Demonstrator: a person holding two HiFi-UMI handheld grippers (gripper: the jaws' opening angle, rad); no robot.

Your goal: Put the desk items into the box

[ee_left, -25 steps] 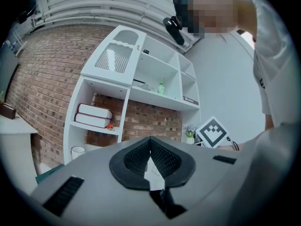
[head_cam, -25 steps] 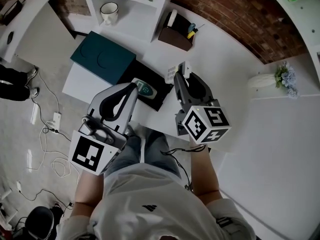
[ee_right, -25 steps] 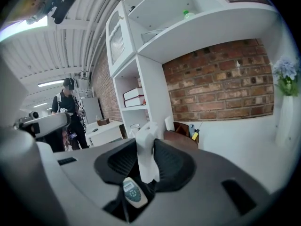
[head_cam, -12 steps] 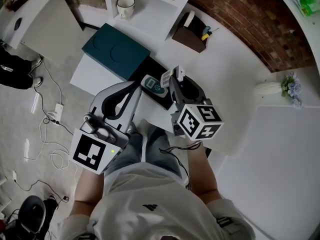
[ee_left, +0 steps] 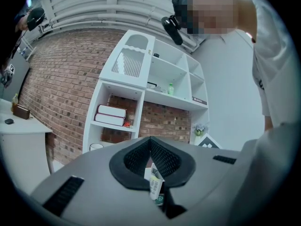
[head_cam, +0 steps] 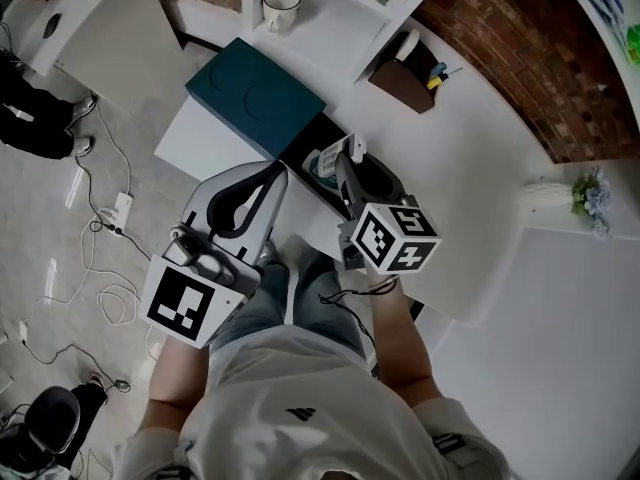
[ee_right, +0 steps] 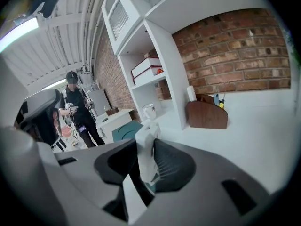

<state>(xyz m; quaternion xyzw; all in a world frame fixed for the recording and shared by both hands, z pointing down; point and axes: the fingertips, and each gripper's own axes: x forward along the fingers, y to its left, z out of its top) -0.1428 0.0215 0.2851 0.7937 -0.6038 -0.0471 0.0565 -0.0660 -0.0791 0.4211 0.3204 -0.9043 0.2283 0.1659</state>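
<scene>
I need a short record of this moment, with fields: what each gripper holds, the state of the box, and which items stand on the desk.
left gripper: jaws together, nothing held, beside the box
right gripper: shut on a white item, above the box's edge as the head view shows it
box: black, open; teal lid next to it
in box: teal and white device
on desk: brown organizer, vase of flowers
on shelf: mug

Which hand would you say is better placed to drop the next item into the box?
Right, probably: the right gripper holds a white item at the open box, while the left gripper is shut and empty beside it.
</scene>
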